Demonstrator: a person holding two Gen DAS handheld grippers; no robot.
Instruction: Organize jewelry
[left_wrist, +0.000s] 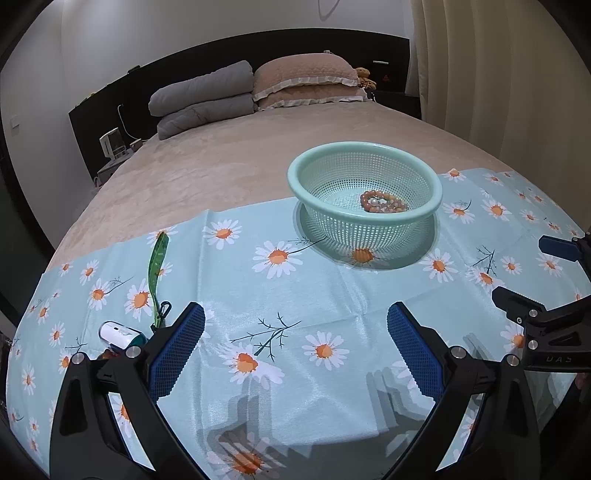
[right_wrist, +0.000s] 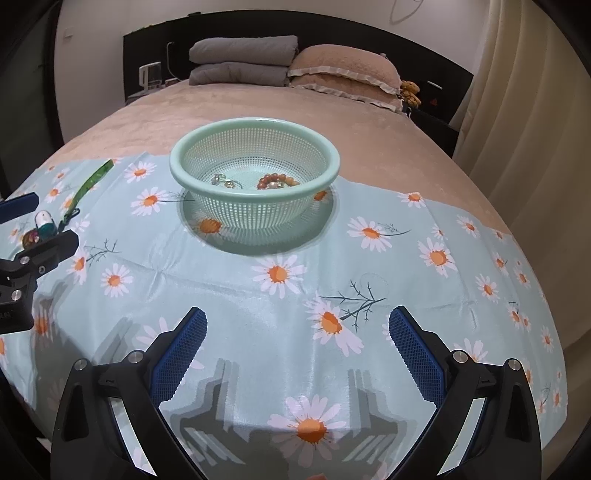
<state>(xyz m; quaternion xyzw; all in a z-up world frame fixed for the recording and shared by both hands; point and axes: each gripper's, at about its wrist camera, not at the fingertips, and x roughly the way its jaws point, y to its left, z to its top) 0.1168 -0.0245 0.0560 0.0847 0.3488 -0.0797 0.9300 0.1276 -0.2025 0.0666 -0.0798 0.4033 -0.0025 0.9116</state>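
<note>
A mint-green mesh basket (left_wrist: 364, 157) (right_wrist: 255, 127) stands on the daisy-print cloth (left_wrist: 295, 295) (right_wrist: 258, 295). In it lie orange bead bracelets (left_wrist: 384, 202) (right_wrist: 277, 181) and a silver piece (right_wrist: 225, 181). A green strap with a clasp (left_wrist: 158, 271) (right_wrist: 90, 181), a small white-and-teal item (left_wrist: 120, 334) (right_wrist: 45, 222) and a dark round trinket (right_wrist: 30, 236) lie on the cloth at the left. My left gripper (left_wrist: 295, 332) (right_wrist: 38, 223) is open and empty, right of those items. My right gripper (right_wrist: 297, 332) (left_wrist: 517, 269) is open and empty, in front of the basket.
The cloth covers the near part of a beige bed (left_wrist: 229, 158). Grey folded bedding (left_wrist: 203, 96) and pink pillows (left_wrist: 306, 79) lie at the headboard. A nightstand with a white appliance (left_wrist: 110, 144) is at the far left. Curtains (left_wrist: 498, 74) hang on the right.
</note>
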